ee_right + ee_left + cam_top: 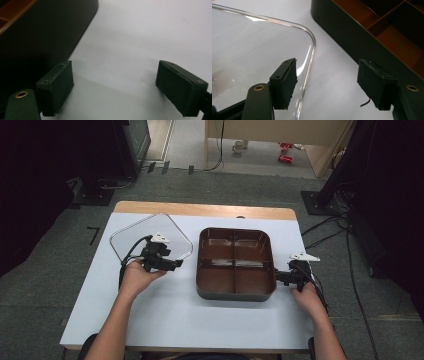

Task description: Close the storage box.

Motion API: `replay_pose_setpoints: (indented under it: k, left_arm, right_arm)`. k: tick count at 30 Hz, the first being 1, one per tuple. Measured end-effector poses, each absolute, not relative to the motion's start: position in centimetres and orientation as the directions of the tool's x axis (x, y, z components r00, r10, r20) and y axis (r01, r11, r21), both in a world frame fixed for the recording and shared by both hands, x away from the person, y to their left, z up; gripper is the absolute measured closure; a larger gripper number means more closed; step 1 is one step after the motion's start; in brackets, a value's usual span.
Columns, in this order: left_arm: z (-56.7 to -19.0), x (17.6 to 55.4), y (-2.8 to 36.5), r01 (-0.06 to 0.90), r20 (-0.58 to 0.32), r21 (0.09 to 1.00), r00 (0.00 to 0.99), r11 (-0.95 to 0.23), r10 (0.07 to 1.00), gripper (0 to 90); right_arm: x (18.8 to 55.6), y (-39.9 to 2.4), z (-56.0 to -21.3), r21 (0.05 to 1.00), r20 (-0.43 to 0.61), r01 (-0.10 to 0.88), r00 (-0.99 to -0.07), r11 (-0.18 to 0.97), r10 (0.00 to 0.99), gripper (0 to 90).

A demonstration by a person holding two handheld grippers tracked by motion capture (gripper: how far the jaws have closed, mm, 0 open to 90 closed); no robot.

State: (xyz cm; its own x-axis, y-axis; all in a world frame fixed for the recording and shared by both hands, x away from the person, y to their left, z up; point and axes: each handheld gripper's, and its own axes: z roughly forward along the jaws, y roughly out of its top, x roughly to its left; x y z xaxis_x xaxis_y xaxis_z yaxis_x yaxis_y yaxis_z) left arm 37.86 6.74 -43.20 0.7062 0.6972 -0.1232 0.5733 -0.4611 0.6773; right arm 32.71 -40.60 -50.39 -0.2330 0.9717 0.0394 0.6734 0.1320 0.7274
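High view, layout: I have a brown four-compartment tray [235,292] mid-counter and a clear lid [129,237] lying flat to its left, apart from it, on the white counter [165,320].
High view, left gripper: my left gripper [176,264] sits at the lid's near right corner, pointing toward the tray.
High view, right gripper: my right gripper [276,277] rests just beside the tray's near right corner.
Left gripper view, fingers: the left gripper [334,85] stands about half open; one finger [285,82] is over the lid's [249,50] rounded corner edge, the other [374,85] is over bare counter [332,75] in front of the tray's dark wall [342,37]. Nothing is pinched.
Left gripper view, step: I judge this to be the approach to the lid's rim, grasp not yet made.
Right gripper view, fingers: the right gripper [115,87] is wide open, with bare counter [150,30] between its fingers; the tray's outer wall [45,37] lies just off the left finger [56,87].
Right gripper view, step: I read this hand as poised to steady the tray, holding nothing.
Next move: I would need to bring the left fingers onto the lid's thin edge so it sits between them, close firmly, then lift and square the lid over the tray. The rim is thin and slick, so the bite must be deep enough.
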Motion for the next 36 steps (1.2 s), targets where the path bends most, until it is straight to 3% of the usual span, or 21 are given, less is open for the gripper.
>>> replay_pose_setpoints:
  k: [36]
  left_arm:
    - [-43.5,43.4,9.9,0.615,-0.132,0.691,0.624,-0.38,0.77,35.8]
  right_arm:
    - [32.7,-40.6,-50.4,0.728,0.041,0.673,-0.232,0.13,0.972,14.2]
